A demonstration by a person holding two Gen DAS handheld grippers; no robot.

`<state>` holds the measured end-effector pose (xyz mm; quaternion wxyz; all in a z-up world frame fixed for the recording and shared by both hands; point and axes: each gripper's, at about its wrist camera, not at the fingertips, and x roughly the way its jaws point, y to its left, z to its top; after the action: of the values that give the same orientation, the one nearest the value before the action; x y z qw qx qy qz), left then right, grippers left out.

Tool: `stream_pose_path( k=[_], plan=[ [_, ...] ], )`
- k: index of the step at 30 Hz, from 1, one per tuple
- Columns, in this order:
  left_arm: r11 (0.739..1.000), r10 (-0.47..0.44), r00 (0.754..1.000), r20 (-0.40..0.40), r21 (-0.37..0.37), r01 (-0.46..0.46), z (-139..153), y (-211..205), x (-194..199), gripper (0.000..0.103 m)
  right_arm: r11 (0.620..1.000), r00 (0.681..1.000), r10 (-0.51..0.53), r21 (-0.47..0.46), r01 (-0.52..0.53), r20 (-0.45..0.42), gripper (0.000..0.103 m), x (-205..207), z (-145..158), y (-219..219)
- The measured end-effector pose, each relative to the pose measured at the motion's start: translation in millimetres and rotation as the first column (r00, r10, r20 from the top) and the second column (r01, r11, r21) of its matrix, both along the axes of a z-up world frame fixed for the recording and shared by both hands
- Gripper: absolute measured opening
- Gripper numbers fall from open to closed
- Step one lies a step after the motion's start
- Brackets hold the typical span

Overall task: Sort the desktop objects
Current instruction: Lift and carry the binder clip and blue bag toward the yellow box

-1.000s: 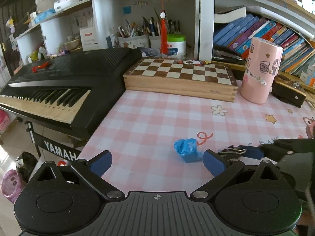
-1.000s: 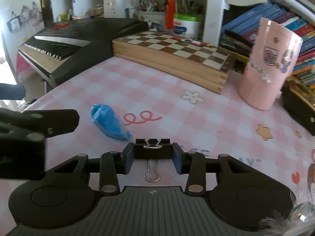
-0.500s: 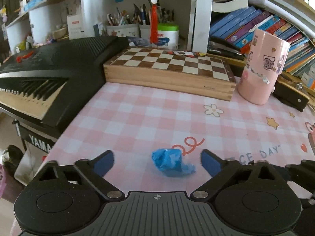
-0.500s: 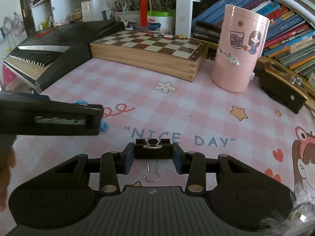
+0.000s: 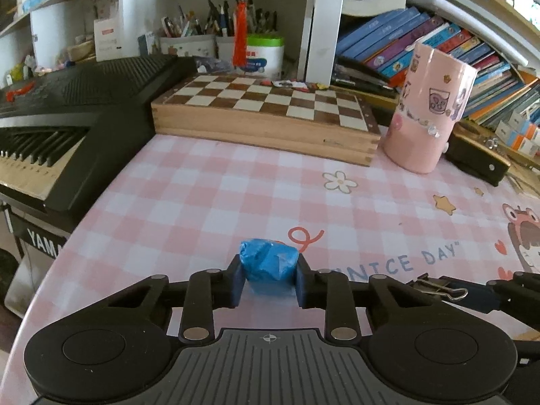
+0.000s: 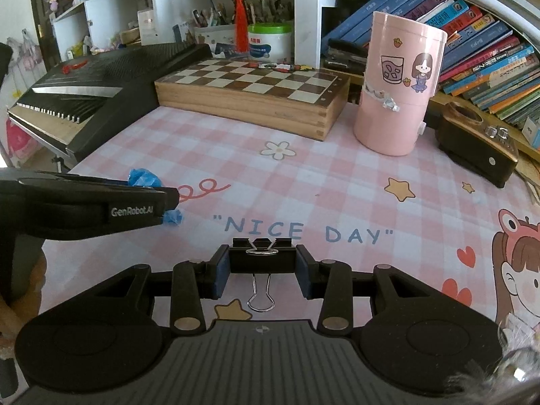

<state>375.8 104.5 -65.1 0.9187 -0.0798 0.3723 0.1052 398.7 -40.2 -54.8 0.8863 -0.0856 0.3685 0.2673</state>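
A crumpled blue wrapper (image 5: 268, 263) lies on the pink checked desk mat (image 5: 236, 195), and my left gripper (image 5: 268, 280) is shut on it, both blue pads pressing its sides. From the right wrist view the same blue wrapper (image 6: 143, 177) peeks out behind the left gripper's black body (image 6: 84, 207). My right gripper (image 6: 262, 271) is shut on a black binder clip (image 6: 261, 259), whose wire handle hangs down. That binder clip (image 5: 438, 288) also shows at the lower right of the left wrist view.
A wooden chessboard box (image 5: 266, 111) lies at the back of the mat, a pink cylindrical container (image 6: 398, 84) to its right and a dark brown box (image 6: 479, 145) further right. A black keyboard (image 5: 60, 114) borders the left side. Shelves of books (image 6: 482, 47) and pen holders stand behind.
My left gripper moved forward and down over the blue wrapper and closed its wide-open jaws onto it. The right gripper kept the binder clip and shifted right, rolling a little.
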Motion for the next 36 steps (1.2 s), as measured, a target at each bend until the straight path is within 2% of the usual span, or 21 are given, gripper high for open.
stream_pose_path(
  k=[9,14,20,36],
  plan=[
    [0.999,-0.045,0.997,0.059,-0.013,0.046,27,-5,-34,0.027,1.0,1.0,-0.02,0.01,0.02,0.011,0.038,-16,14,-11],
    [0.998,-0.051,0.995,0.084,-0.044,0.055,40,-6,-54,0.027,0.999,0.999,-0.037,0.021,0.036,0.017,0.038,-30,23,-18],
    [0.995,-0.07,0.991,0.113,-0.069,0.079,54,-7,-80,0.027,0.999,0.998,-0.037,0.019,0.036,0.046,0.038,-55,37,-23],
    [0.983,-0.146,0.977,0.154,-0.09,0.161,79,5,-150,0.027,0.993,0.994,-0.109,0.034,0.109,0.018,0.038,-137,60,-34]
  ],
)
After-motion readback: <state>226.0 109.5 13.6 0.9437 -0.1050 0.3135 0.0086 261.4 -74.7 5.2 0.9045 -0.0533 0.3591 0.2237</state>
